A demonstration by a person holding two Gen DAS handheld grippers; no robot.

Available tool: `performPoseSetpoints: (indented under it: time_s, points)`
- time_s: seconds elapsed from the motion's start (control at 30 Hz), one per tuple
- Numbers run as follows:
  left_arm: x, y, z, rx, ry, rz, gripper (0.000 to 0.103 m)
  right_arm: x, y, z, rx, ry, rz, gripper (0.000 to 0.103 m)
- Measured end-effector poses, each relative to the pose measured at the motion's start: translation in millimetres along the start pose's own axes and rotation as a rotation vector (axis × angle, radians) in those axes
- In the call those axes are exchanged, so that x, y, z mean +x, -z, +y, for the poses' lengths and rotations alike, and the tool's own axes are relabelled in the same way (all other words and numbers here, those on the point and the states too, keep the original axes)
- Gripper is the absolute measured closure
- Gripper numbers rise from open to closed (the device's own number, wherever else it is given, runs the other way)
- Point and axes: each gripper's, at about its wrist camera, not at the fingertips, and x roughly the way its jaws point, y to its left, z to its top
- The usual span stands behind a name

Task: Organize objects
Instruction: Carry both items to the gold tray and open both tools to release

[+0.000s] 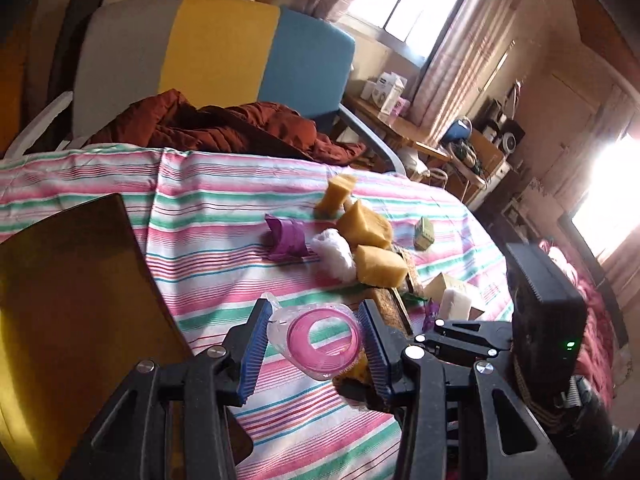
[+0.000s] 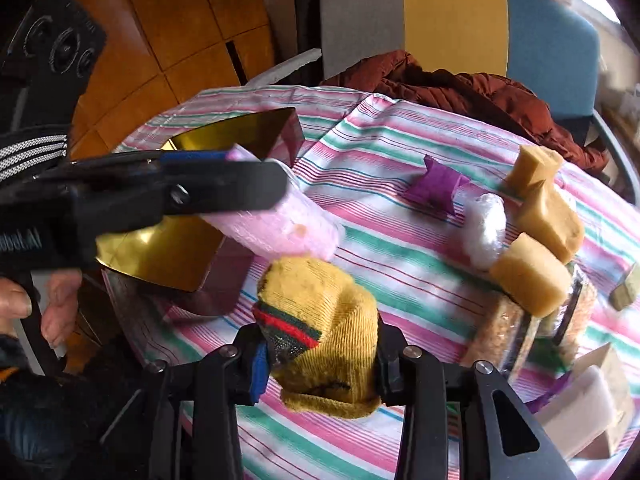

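Tongs both loaded, left tongs (image 1: 316, 346) pinching the pink roll (image 1: 322, 338), right tongs (image 2: 318, 364) squeezing the yellow sock (image 2: 320, 320), though I reckon that slick wrap slips.

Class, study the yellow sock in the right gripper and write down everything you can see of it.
The yellow sock is a ribbed knit, worn and grubby, with a green-red-green stripe band near one edge and dark marks low down. It is bunched and folded into a lump, pinched from both sides by the right gripper, and hangs above the striped cloth. A pink wrapped roll sits just above it; contact is unclear.
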Motion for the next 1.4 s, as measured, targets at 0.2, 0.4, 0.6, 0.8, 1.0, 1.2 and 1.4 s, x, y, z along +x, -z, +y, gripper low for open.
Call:
performPoseSetpoints:
  time_s: [0.2, 0.4, 0.6, 0.8, 1.0, 1.2, 1.4]
  points:
    - [-42.4, 4.1, 36.3, -0.071, -0.068, -0.082, 0.058, 2.5, 5.5, -16.3, 0.105, 0.101, 0.038, 0.064]
    - [-92.9, 8.2, 101.3, -0.170, -0.281, -0.167, 0.057, -10.6, -20.8, 27.5, 0.016, 0.035, -0.035, 0.063]
    - [-121.7, 7.8, 174.3, -0.214, -0.444, -0.187, 0.057, 9.9, -51.2, 109.5, -0.153, -0.072, -0.036, 0.063]
    - [-117.7, 4.9, 223.2, -0.237, -0.538, -0.175, 0.055, 49.8, -61.3, 156.9, -0.223, -0.060, 0.027, 0.060]
    - [-122.2, 2.2, 253.5, -0.317, -0.544, -0.186, 0.036, 78.7, -53.5, 167.2, -0.244, 0.033, 0.116, 0.026]
    - [-139.5, 20.7, 235.6, -0.331, -0.528, -0.213, 0.036, 72.9, -46.0, 159.8, -0.228, 0.065, 0.126, 0.019]
    - [-158.8, 50.8, 207.4, -0.360, -0.499, -0.239, 0.036, 52.0, -50.9, 169.7, -0.240, 0.119, 0.033, 0.002]
